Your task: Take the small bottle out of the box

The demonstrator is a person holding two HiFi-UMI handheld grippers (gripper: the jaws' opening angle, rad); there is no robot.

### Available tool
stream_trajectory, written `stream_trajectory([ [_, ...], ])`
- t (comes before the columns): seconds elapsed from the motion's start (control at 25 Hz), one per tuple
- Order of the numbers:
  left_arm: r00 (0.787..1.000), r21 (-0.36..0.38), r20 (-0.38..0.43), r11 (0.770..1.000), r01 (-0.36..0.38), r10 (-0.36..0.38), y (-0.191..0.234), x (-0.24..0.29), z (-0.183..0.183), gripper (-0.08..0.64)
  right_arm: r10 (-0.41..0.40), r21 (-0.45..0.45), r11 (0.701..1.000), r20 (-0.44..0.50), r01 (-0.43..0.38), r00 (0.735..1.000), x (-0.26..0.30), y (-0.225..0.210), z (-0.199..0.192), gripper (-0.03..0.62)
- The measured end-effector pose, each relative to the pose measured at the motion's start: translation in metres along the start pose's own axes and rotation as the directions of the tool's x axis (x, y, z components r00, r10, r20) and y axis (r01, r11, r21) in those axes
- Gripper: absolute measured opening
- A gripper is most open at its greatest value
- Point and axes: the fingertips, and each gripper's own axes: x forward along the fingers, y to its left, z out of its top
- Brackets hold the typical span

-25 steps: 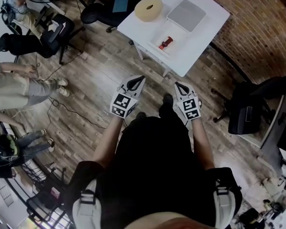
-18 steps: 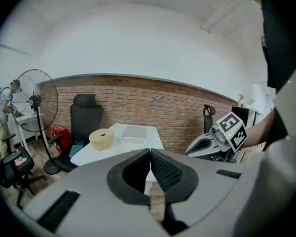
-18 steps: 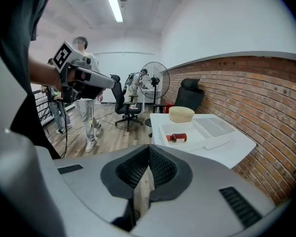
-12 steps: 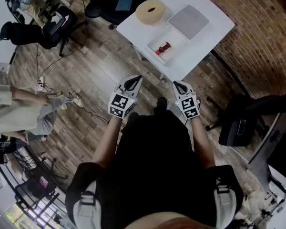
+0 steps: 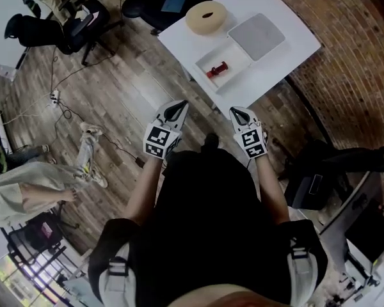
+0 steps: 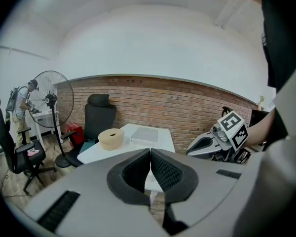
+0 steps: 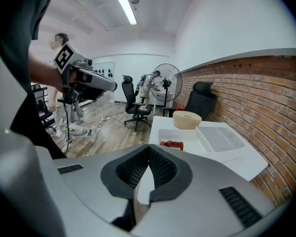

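Observation:
A small red bottle (image 5: pixel 219 70) lies on its side in an open white box (image 5: pixel 237 54) on a white table (image 5: pixel 278 69), ahead of me. The right gripper view shows the bottle (image 7: pixel 172 144) in the box (image 7: pixel 188 134) beyond my jaws. Both grippers are held in front of my body, well short of the table. My left gripper (image 5: pixel 178 105) is shut and empty, with its pads meeting (image 6: pixel 150 153). Likewise my right gripper (image 5: pixel 235 111) is shut with nothing in it (image 7: pixel 149 151).
A tan tape roll (image 5: pixel 206 16) and a grey lid (image 5: pixel 256 36) share the table with the box. Black office chairs (image 5: pixel 83 27) and cables (image 5: pixel 70 91) are on the wood floor at left, where a person's legs (image 5: pixel 64 178) show. A brick wall (image 5: pixel 345 50) runs along the right.
The table has slid a little right and up in the head view. The person on the floor at left has moved down the frame. Both grippers stay shut, held as before.

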Motion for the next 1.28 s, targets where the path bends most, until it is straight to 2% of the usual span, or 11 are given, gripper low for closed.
stream_trajectory([
  [0.72,0.997,-0.039,-0.004,0.996,-0.082,0.082,-0.004,0.009,-0.001,0.021,0.117,-0.086,0.989,-0.011,-0.117,0.993,0.012,-0.009,-0.01,-0.002],
  [1.28,0.998,-0.036,0.015,0.998,-0.057,0.058,0.023,0.039,0.013,0.021,0.099,-0.13,0.986,-0.048,-0.104,0.994,0.031,-0.033,0.001,-0.002],
])
